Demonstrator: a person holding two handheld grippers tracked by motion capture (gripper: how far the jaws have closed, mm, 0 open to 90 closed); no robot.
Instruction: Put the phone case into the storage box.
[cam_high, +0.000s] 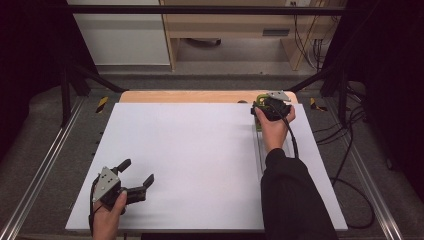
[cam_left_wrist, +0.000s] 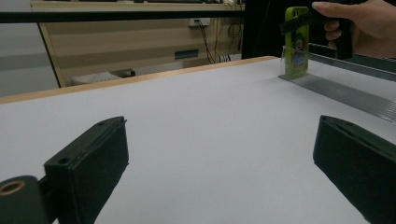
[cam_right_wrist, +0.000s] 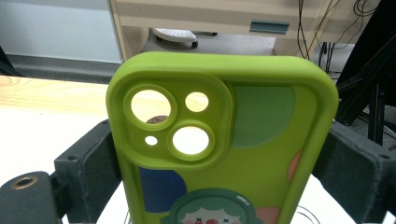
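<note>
Right gripper view puts my right tongs (cam_right_wrist: 219, 163) on either side of the lime-green rubber phone case with a cartoon face (cam_right_wrist: 224, 140), the pads against its edges, though I cannot tell if they press. That case stands upright on the ribbed grey metal rail (cam_left_wrist: 345, 93) at the far right of the white table (cam_high: 200, 150). My left tongs (cam_high: 137, 175) rest wide open and empty near the front left corner.

Phone case (cam_right_wrist: 224, 154) upright on rail (cam_left_wrist: 345, 91) at table's (cam_high: 200, 150) far right — left gripper (cam_high: 137, 176) near left.
</note>
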